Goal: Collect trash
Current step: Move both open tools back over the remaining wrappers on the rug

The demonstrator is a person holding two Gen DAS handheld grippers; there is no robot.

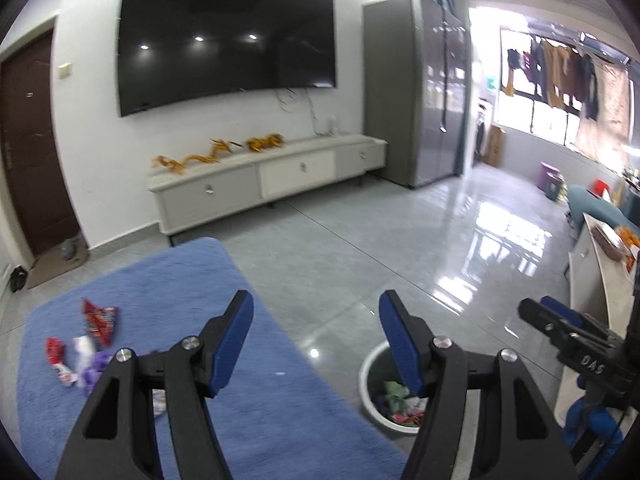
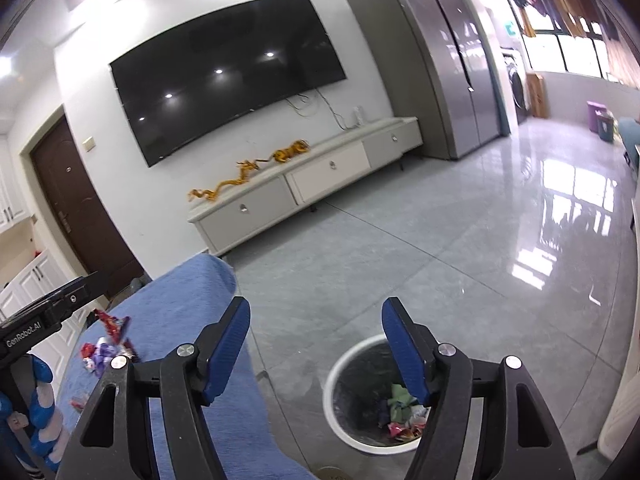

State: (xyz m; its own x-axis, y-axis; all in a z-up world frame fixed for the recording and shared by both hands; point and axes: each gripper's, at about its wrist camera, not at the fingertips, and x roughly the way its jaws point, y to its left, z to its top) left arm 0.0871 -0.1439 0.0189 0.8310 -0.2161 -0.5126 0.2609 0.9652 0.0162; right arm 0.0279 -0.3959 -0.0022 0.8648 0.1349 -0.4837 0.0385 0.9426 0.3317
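Several crumpled wrappers, red (image 1: 99, 320), white and purple (image 1: 86, 364), lie at the left of a blue fuzzy mat (image 1: 256, 420); they also show in the right wrist view (image 2: 106, 344). A white-rimmed trash bin (image 1: 370, 380) with wrappers inside stands on the floor right of the mat, also in the right wrist view (image 2: 340, 368). My left gripper (image 1: 316, 312) is open and empty above the mat's right edge. My right gripper (image 2: 316, 318) is open and empty, above the floor between mat and bin; it shows at the right of the left wrist view (image 1: 536, 312).
A low TV cabinet (image 1: 264, 176) with gold dragon figures stands under a wall TV (image 1: 224, 40). A tall grey wardrobe (image 1: 416, 92) is at the right, a brown door (image 1: 32, 148) at the left. Glossy grey tiles cover the floor (image 1: 400, 240). A white table (image 1: 600, 292) is at the far right.
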